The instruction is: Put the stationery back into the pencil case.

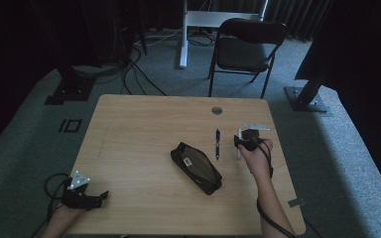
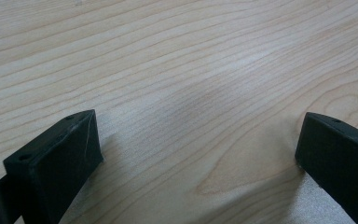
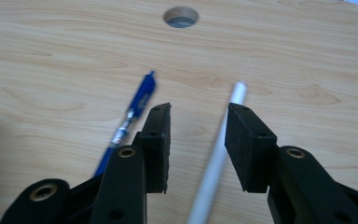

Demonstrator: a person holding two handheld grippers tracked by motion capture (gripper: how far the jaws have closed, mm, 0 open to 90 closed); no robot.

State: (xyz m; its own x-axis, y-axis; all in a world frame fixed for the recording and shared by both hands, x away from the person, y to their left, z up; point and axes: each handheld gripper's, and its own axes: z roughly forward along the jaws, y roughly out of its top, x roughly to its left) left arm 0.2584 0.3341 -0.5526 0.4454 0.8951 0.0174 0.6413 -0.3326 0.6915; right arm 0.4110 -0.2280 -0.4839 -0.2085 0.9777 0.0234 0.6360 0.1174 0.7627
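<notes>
My right gripper hovers over the white pen, jaws apart, with the pen lying between them on the table, not clamped. The blue pen lies just beside, to its left. The pouch lies mid-table. My left gripper rests at the near-left corner, jaws wide apart.

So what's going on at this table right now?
A person works at a wooden table with a tool in each hand. The right tool is over a white pen, its jaws apart with the pen lying between them, not yet gripped. A blue pen lies just beside it, and a black pencil case sits near the table's middle. The left tool rests open near the near left corner, with bare wood between its jaws.
</notes>
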